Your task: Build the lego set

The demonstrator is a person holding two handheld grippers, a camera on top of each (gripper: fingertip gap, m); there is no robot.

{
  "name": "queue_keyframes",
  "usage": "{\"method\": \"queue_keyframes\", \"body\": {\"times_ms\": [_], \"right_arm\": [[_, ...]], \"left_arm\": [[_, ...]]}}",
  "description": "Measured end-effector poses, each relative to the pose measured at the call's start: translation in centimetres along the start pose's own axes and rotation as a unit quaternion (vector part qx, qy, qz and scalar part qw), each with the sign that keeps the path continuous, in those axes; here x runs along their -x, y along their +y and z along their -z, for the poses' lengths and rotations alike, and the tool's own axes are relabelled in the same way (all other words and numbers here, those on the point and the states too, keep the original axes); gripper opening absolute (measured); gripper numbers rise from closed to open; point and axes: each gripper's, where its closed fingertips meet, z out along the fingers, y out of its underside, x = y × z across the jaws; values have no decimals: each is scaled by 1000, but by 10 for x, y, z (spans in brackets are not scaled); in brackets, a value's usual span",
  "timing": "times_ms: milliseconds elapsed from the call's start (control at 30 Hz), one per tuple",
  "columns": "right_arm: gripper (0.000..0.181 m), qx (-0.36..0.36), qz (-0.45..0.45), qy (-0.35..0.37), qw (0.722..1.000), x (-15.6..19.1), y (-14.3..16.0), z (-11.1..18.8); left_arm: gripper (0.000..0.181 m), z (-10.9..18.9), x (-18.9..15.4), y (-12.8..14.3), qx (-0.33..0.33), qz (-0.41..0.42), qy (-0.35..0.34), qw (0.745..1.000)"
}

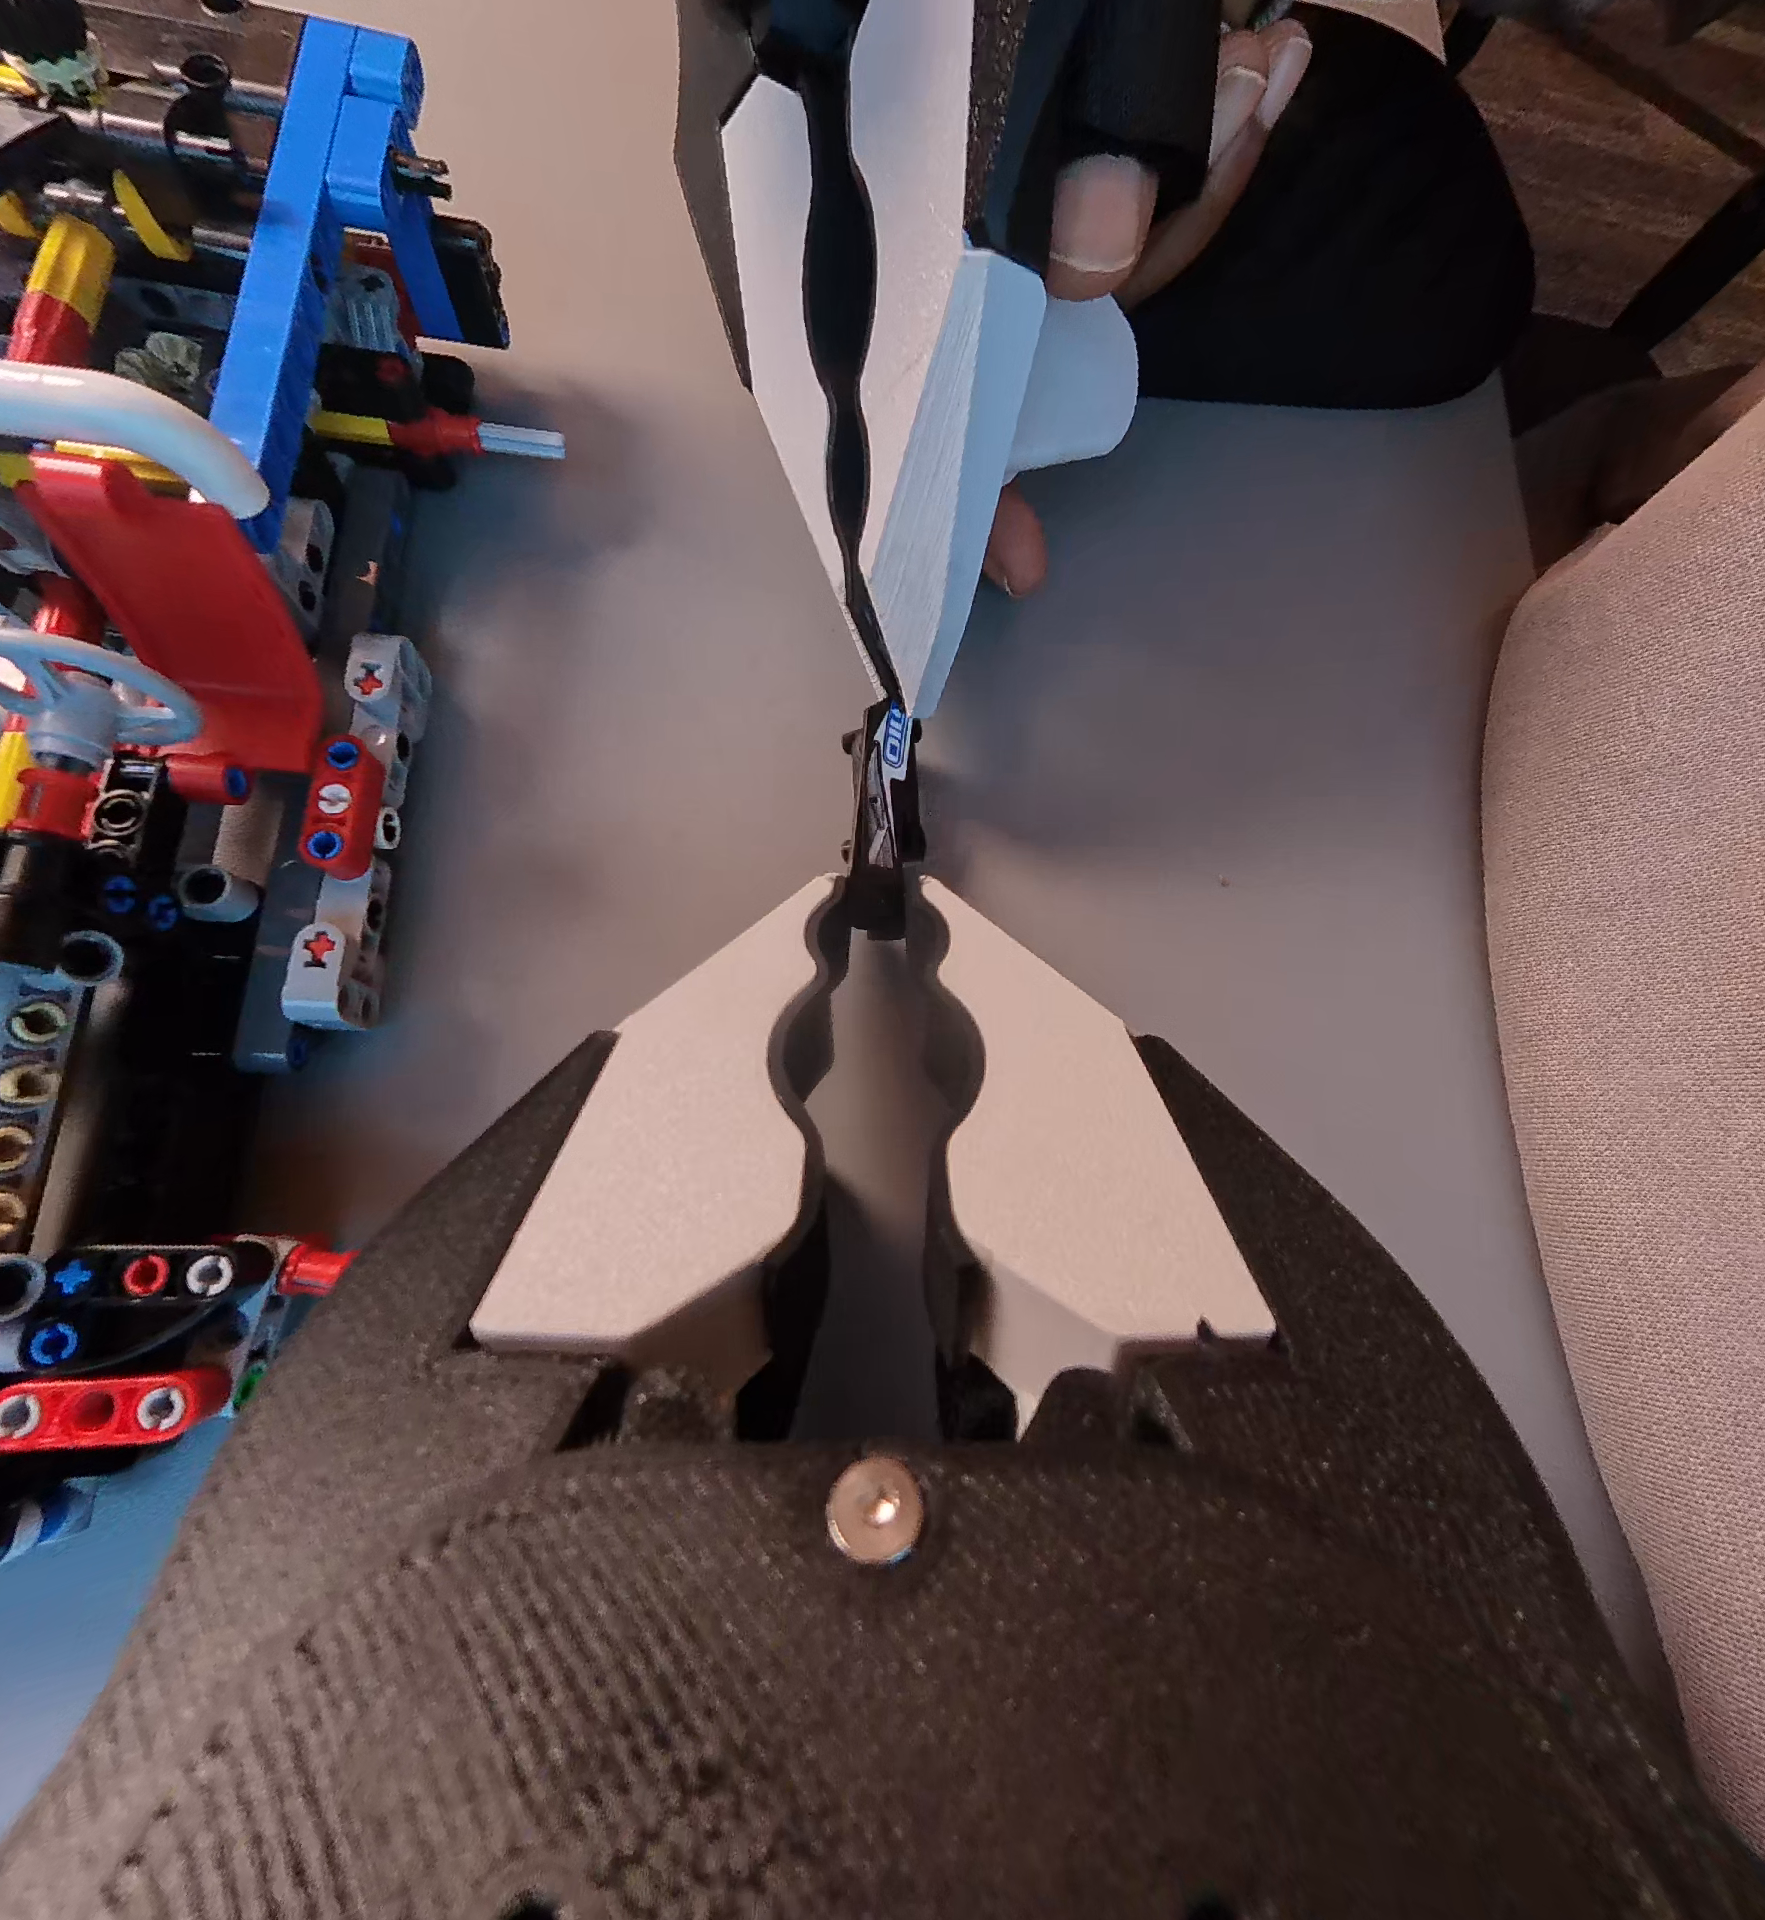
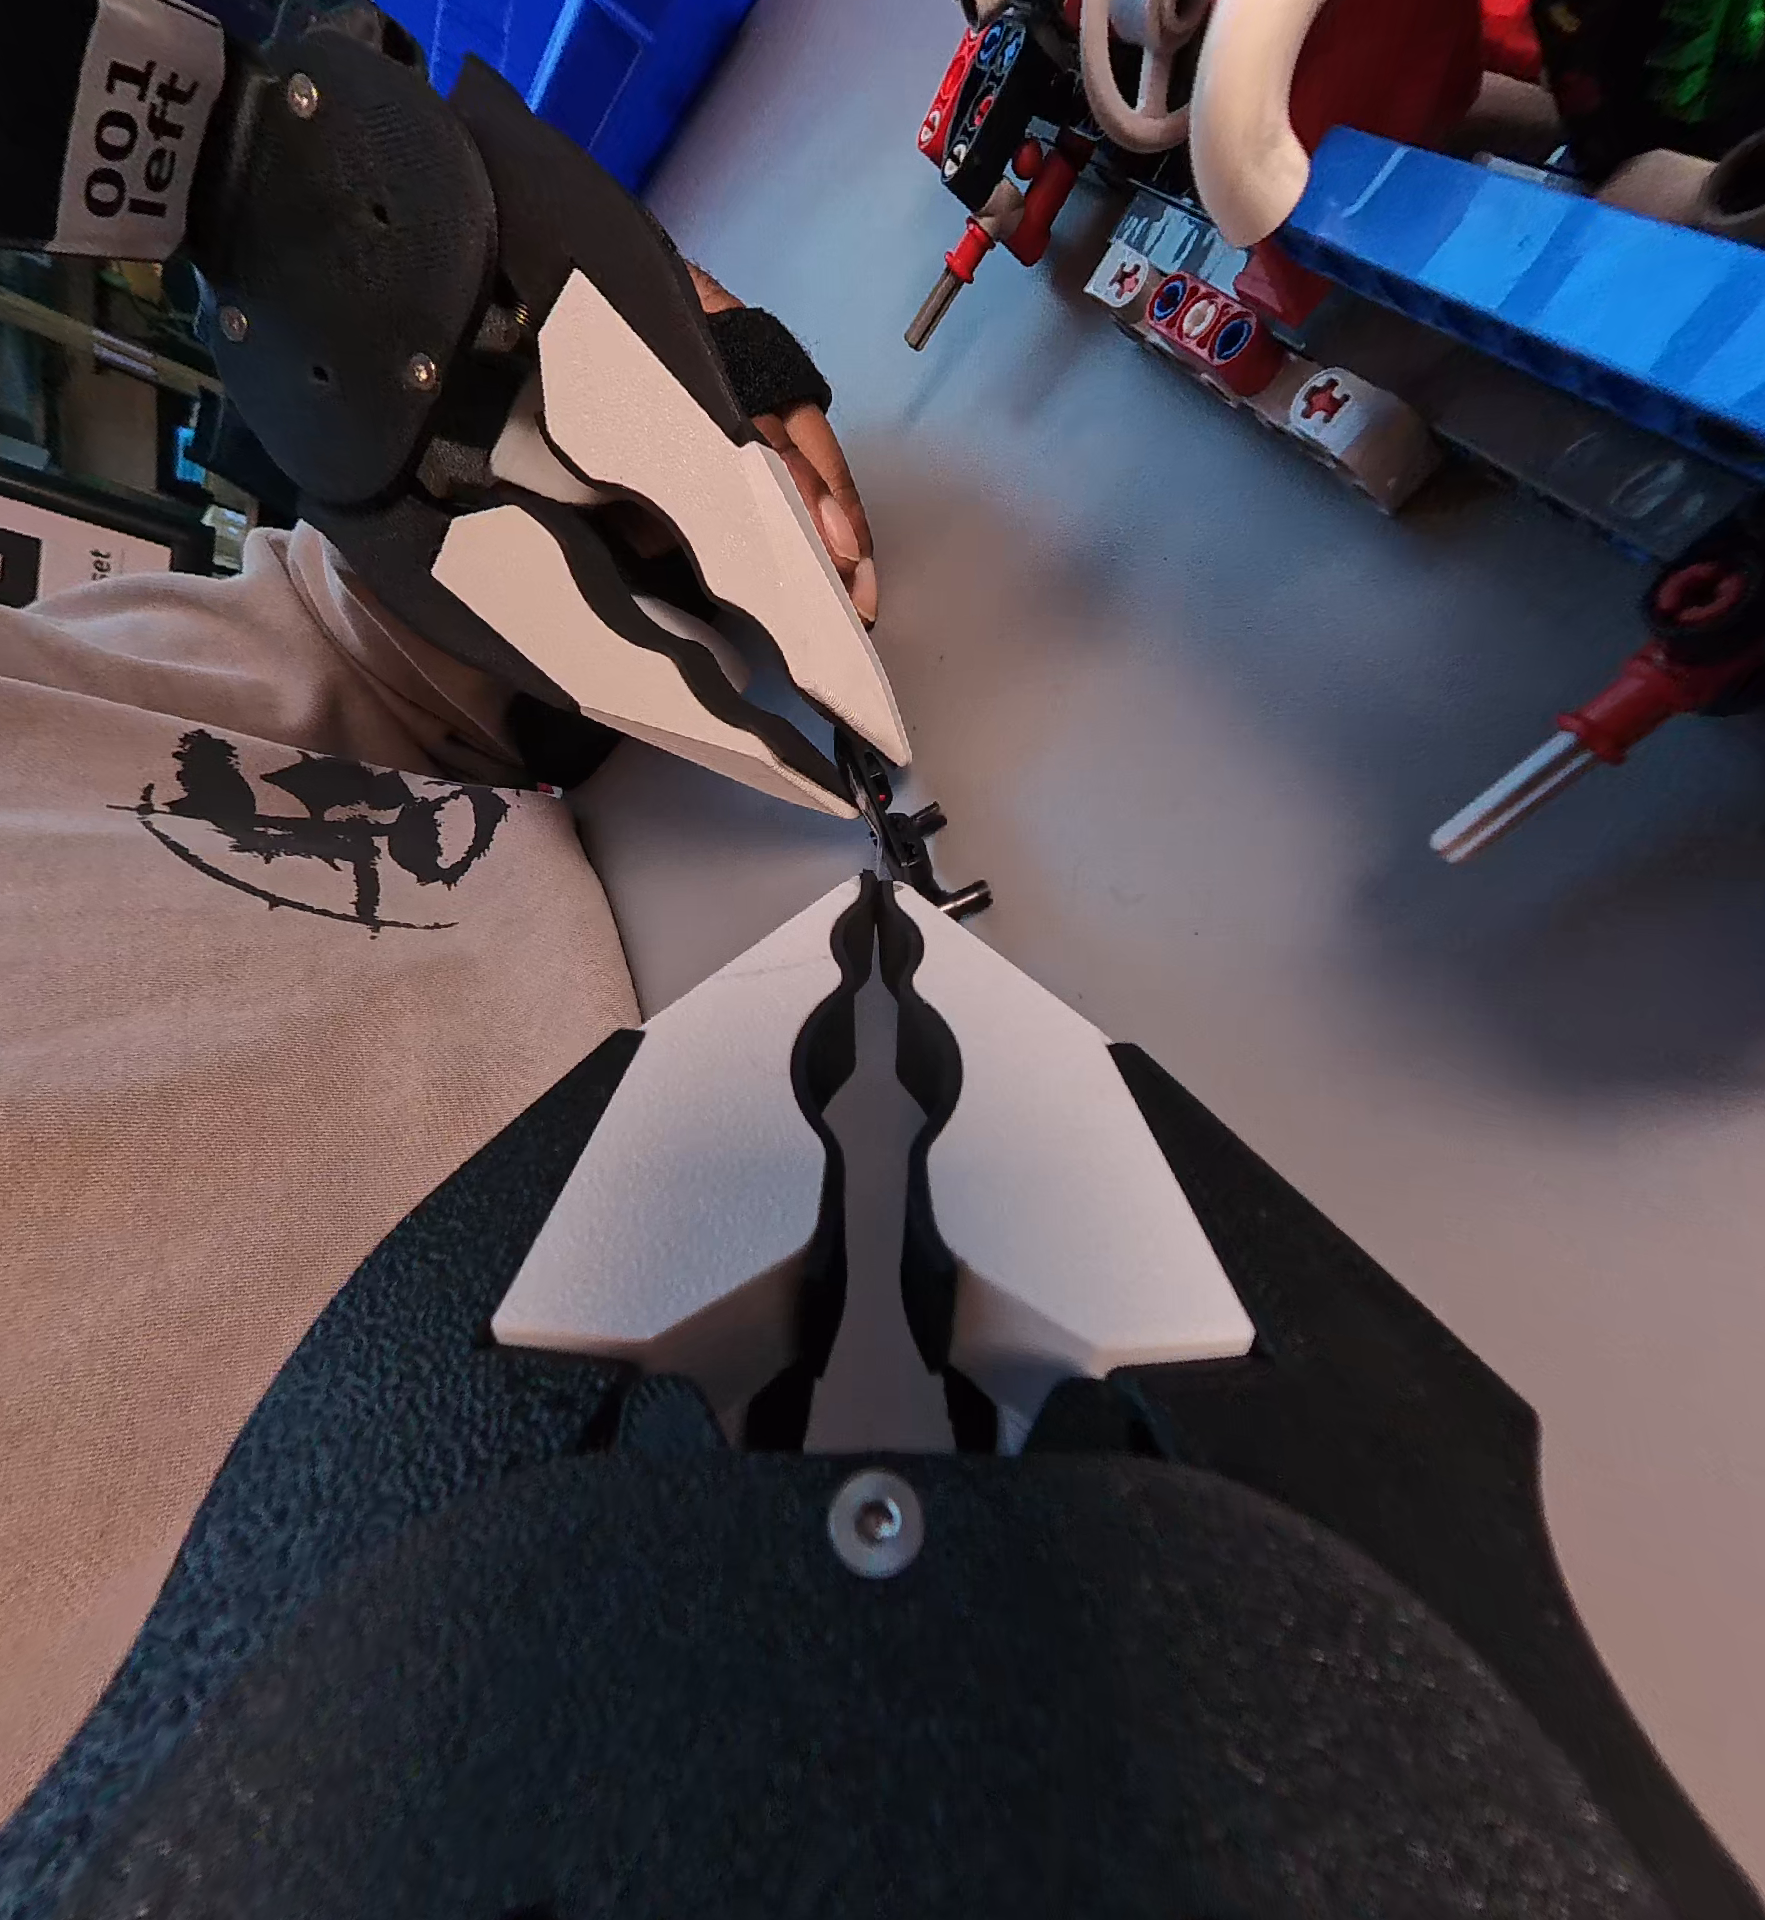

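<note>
Left wrist view: left gripper [image 1: 878, 914] is seen pinched on the near end of a small black piece [image 1: 886, 821] with a printed sticker face; its far end is clamped in the right gripper [image 1: 893, 694], tips nearly meeting, piece held above the grey table [image 1: 1221, 727]. Right wrist view: right gripper [image 2: 873, 883] is closed on the same piece [image 2: 899, 831], two pins sticking out sideways, left gripper [image 2: 862, 779] gripping from above. No bins are seen holding parts. The partly built model [image 1: 161, 644], with blue beam, red seat and white wheel, is parked left, well apart; open tabletop lies between. The table edge is met by a beige-clothed torso [image 2: 182, 987].
</note>
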Motion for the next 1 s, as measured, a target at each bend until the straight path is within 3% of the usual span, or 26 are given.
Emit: {"method": "queue_keyframes", "body": {"times_ms": [300,467,1000], "right_arm": [[0,0,4,-2,1000,2,0,0],[0,-19,16,-22,999,12,-8,5],[0,-15,229,86,969,28,-20,2]], "left_arm": [[7,0,0,0,0,3,2,1000],[7,5,0,-6,-25,55,34,998],[5,8,3,-17,-62,153,81,983]]}}
